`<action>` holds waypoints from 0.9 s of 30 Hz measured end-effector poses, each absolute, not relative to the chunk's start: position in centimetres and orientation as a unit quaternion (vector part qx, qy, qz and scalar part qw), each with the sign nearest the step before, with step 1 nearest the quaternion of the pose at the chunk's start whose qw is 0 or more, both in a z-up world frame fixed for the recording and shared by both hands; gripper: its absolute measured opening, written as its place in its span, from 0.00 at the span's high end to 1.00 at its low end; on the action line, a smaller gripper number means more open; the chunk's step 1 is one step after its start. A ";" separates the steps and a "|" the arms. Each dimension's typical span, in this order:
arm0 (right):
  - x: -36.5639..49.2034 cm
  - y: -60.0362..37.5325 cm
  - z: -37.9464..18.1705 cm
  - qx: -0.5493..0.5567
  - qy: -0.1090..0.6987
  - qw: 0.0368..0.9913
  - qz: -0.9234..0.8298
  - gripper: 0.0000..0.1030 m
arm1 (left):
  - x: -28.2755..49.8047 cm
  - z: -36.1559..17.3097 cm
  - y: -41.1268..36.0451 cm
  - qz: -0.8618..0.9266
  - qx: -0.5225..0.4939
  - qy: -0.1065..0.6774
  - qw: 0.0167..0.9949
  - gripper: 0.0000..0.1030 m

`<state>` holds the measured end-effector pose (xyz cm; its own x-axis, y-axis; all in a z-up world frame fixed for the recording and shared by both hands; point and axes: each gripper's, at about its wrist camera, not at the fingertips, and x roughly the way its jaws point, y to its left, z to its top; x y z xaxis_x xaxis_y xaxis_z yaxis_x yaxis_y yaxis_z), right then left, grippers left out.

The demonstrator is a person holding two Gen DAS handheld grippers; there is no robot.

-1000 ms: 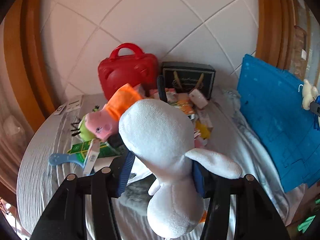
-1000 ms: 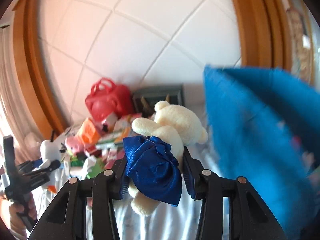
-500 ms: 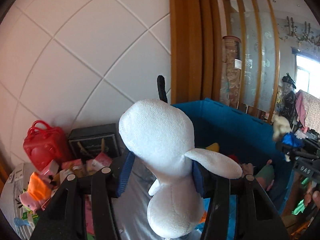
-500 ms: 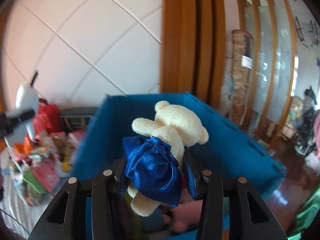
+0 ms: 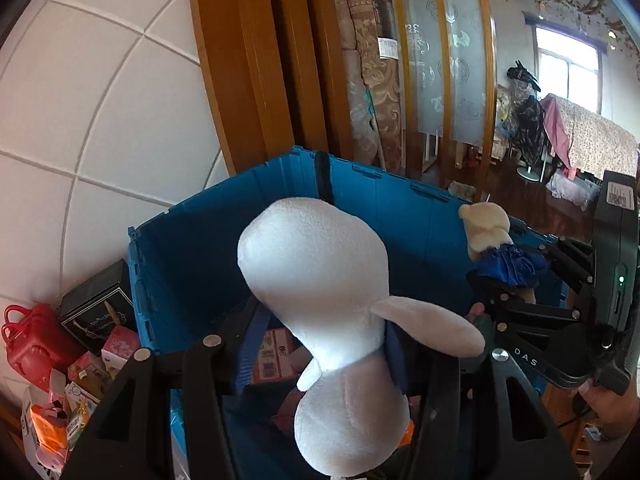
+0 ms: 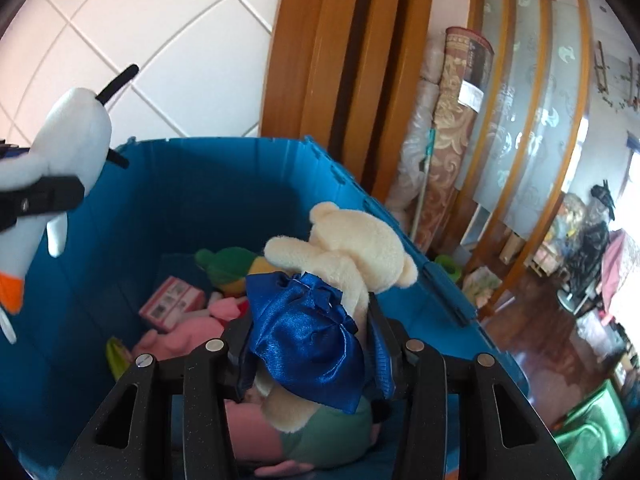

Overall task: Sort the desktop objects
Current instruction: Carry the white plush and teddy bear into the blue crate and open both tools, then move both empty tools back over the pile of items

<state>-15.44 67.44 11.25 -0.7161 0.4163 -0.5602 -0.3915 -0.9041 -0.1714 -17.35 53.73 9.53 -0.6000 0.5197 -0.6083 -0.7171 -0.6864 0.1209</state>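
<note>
Blue crate [image 6: 192,184] sits below both grippers: left gripper [image 5: 320,344] clamps a white plush [image 5: 320,280], right gripper [image 6: 312,344] clamps a cream bear [image 6: 352,252], probably for release inside.

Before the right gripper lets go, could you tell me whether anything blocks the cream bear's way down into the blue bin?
Nothing visible does: the cream bear hangs over the open blue bin, with only soft toys lying below.
</note>
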 end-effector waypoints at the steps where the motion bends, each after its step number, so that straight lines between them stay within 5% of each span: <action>1: -15.6 67.6 11.2 -0.310 -0.021 0.217 0.925 0.56 | -17.4 9.3 54.1 0.875 -0.276 0.183 0.353 0.49; 8: -16.2 68.8 10.6 -0.320 -0.017 0.212 0.923 0.52 | -17.6 8.8 55.1 0.875 -0.291 0.191 0.337 0.46; 10: -16.0 68.9 10.8 -0.316 -0.014 0.211 0.925 0.39 | -17.9 8.6 55.0 0.874 -0.299 0.190 0.332 0.41; 12: -15.8 68.8 11.0 -0.311 -0.018 0.218 0.925 0.14 | -18.0 8.5 55.7 0.874 -0.305 0.188 0.327 0.22; 15: -15.1 68.3 11.6 -0.299 -0.021 0.220 0.928 0.02 | -17.4 8.5 55.1 0.882 -0.297 0.187 0.315 0.13; 27: -13.5 64.2 15.1 -0.267 -0.004 0.203 0.942 0.00 | -15.3 10.3 48.5 0.911 -0.249 0.148 0.295 0.06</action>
